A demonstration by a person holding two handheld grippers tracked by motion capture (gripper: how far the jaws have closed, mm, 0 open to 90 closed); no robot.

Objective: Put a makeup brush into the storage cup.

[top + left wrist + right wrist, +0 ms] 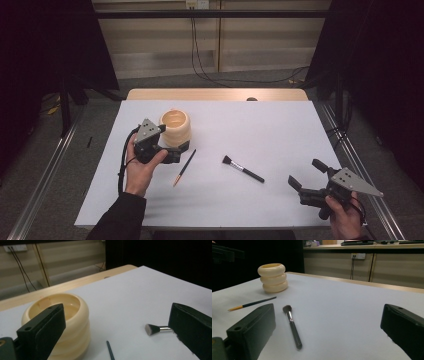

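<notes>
The left gripper (172, 150) sits low over the white sheet (270, 125), held in a hand (140, 167) that comes up from the near edge. Its jaws stand wide apart with nothing between them. Just beyond it, touching or nearly touching its far jaw, stands the cream holder (175, 125), a ribbed pot of three stacked rings, upright, its mouth open to the ceiling. In the left gripper view the holder (67, 322) rises right behind the left-hand jaw.

Just to the right of that gripper lies the thin brush (184, 167), slanted, its orange end toward the person. Only its dark tip (110, 350) shows between the left jaws.

Further right, between the two grippers, lies the makeup brush (243, 169), flat on the sheet, bristles toward the left gripper and black handle toward the right one. In the right gripper view it (292, 325) lies just ahead of the left-hand jaw, the holder (272, 277) well beyond.

The right gripper (306, 175) hovers near the sheet's near right corner, jaws spread wide, empty.
</notes>
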